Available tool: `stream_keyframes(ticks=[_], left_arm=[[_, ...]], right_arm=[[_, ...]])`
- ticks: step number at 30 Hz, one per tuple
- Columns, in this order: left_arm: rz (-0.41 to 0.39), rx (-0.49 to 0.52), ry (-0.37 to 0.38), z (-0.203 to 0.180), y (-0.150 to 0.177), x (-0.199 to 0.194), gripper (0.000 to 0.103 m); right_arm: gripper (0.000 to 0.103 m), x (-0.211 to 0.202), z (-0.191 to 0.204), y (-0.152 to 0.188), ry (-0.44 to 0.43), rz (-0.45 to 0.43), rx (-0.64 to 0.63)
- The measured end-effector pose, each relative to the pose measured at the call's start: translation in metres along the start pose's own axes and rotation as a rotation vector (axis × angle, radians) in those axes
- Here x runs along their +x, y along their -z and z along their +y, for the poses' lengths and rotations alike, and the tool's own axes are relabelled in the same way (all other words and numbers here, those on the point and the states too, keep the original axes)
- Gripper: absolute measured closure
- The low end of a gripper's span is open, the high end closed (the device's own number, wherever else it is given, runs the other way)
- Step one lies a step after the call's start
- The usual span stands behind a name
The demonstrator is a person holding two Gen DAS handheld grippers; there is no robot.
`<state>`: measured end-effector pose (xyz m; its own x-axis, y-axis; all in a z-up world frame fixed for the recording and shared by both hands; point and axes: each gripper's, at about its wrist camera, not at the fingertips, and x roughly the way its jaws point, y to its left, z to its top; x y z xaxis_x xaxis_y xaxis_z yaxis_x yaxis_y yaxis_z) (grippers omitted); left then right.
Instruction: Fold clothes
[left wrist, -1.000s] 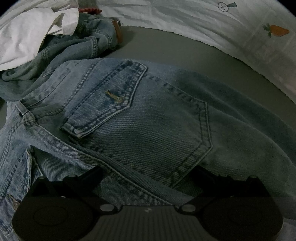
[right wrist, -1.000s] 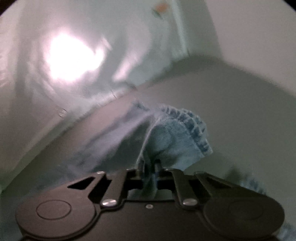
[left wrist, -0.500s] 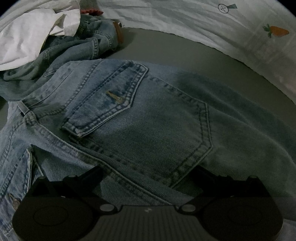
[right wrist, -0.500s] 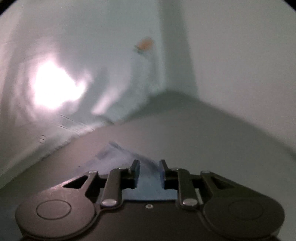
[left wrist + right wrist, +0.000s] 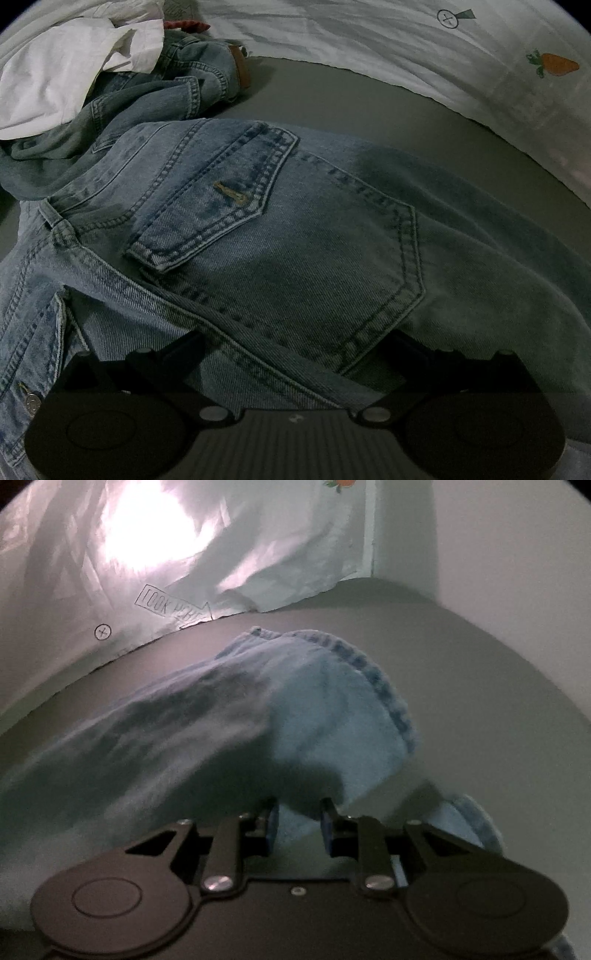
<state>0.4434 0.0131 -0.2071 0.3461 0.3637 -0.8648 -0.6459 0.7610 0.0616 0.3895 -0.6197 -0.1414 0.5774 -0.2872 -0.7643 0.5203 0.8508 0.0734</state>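
Right tool (image 5: 295,814), fingers apart around a jeans hem (image 5: 332,716); left tool (image 5: 291,354) spread wide over the jeans seat (image 5: 295,240). Folding barely begun; heap (image 5: 110,92) upper left awaits.

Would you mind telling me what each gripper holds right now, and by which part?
Right gripper: nothing; jaws stand apart beside the hem of the light blue denim jeans leg. Left gripper: fingertips hidden under the jeans' seat, so it cannot be told.

Jeans (image 5: 280,236) are lying mid-table (image 5: 369,107); a clothes pile (image 5: 122,85) is sitting behind, toward the left edge.
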Motion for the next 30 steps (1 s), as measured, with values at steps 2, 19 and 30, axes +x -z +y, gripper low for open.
stream_keyframes(ticks=[2, 19, 30], left_arm=[[-0.001, -0.001, 0.0, 0.0, 0.0, 0.0, 0.0], [0.065, 0.059, 0.207, -0.01, -0.076, -0.016, 0.0], [0.419, -0.112, 0.277, -0.027, -0.146, 0.07, 0.0]], right_arm=[[0.078, 0.004, 0.004, -0.015, -0.035, -0.028, 0.028], [0.05, -0.026, -0.037, -0.09, -0.174, -0.228, 0.086], [0.026, 0.07, -0.004, -0.177, -0.483, 0.177, -0.076]])
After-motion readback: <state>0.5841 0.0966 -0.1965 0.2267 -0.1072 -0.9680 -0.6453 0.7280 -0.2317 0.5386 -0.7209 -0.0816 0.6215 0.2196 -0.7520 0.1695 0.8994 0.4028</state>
